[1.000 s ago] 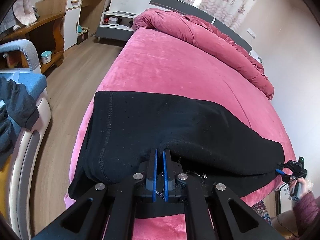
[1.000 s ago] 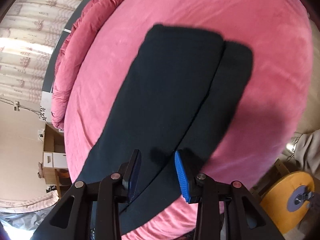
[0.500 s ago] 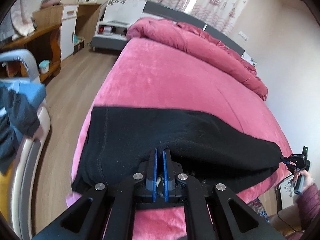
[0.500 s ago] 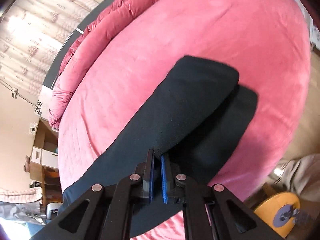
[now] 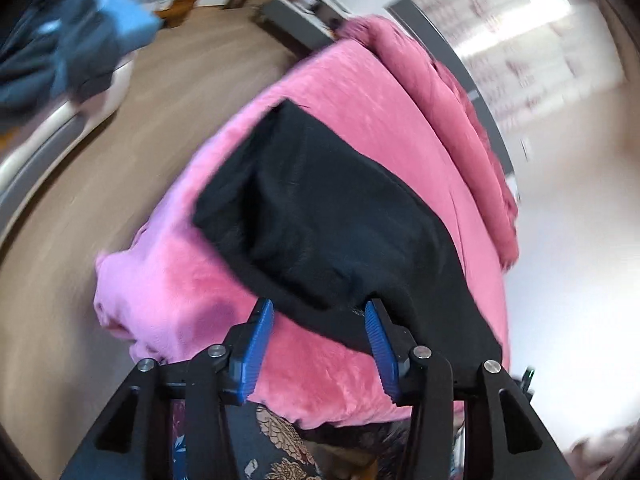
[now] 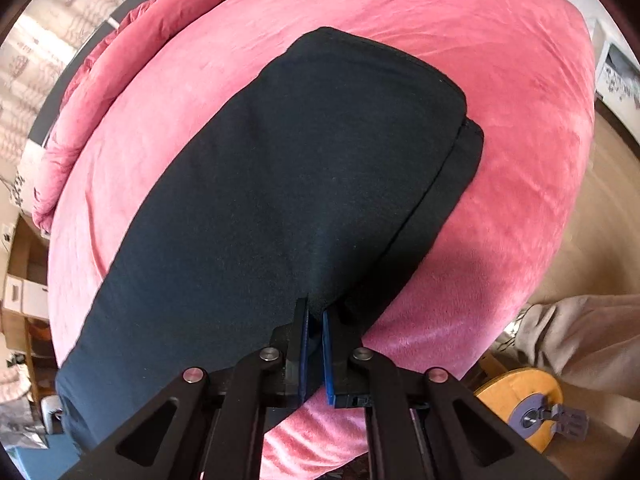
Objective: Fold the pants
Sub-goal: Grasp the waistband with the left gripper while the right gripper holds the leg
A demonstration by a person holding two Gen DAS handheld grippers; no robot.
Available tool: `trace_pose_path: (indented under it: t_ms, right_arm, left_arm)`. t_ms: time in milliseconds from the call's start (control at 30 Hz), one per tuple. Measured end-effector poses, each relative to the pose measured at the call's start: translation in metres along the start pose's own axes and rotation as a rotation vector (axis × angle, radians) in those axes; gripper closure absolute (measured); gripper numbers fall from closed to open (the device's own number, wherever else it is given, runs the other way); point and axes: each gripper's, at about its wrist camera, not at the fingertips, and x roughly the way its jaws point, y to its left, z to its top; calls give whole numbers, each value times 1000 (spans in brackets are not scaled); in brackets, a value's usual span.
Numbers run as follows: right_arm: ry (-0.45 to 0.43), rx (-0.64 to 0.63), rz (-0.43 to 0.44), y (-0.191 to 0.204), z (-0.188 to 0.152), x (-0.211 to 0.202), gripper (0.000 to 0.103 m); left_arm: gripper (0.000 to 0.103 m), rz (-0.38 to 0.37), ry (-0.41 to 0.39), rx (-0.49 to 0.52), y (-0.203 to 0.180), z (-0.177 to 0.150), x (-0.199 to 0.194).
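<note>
Black pants (image 5: 328, 220) lie folded lengthwise across the pink bed (image 5: 360, 92). In the blurred left wrist view my left gripper (image 5: 320, 312) hovers at their near edge. Its jaws are opening, and the blue pads (image 5: 258, 340) stand apart without pressing on the cloth. From the right wrist the pants (image 6: 300, 180) stretch away over the bed (image 6: 500, 60), one leg stacked on the other. My right gripper (image 6: 315, 320) is shut on a pinch of the upper layer near the bed's front edge.
A bunched pink duvet (image 5: 452, 92) runs along the far side of the bed. Wooden floor (image 5: 140, 120) and a heap of blue clothes (image 5: 80, 40) lie to the left. A yellow round object (image 6: 524, 404) and beige cloth (image 6: 580, 336) sit beside the bed.
The left jaws have parted and let go of the pants, and that hand swung and rolled. The right gripper shut on the upper pant layer and tilted.
</note>
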Motion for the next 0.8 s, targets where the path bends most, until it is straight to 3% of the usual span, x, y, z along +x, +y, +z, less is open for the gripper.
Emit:
trace_pose_path:
  t_ms: [233,333,367,400,433,500,733,800]
  right_arm:
    - [2,13,2,-1,1,0,96]
    - [8,20,12,-10,3,-1,95]
    - [10,18,13,-14,5,-1,95]
    - [10,18,13,-17,5,-2,95]
    - [11,20,16,-18,6,-3,94]
    - [14,25,20,-16,9,2,94]
    - [-11,27,51,-21,10,-7,97]
    - [-39,25,82,-21,11,-17,97]
  left_arm:
    - [52,-66,-6,-106,3,14,11]
    - [53,-51,5,-130,1,21,22]
    - [56,-37,4,-122,-3,23,25]
    - [77,-15,4,-114,-7,25,28]
    - [92,6,2,-107,-9,28,31]
    - [95,54,-28,-57,-18,29,29]
    - [97,-20,-219,45,-46,50,-24]
    - [97,25,-231,80,-47,50,-30]
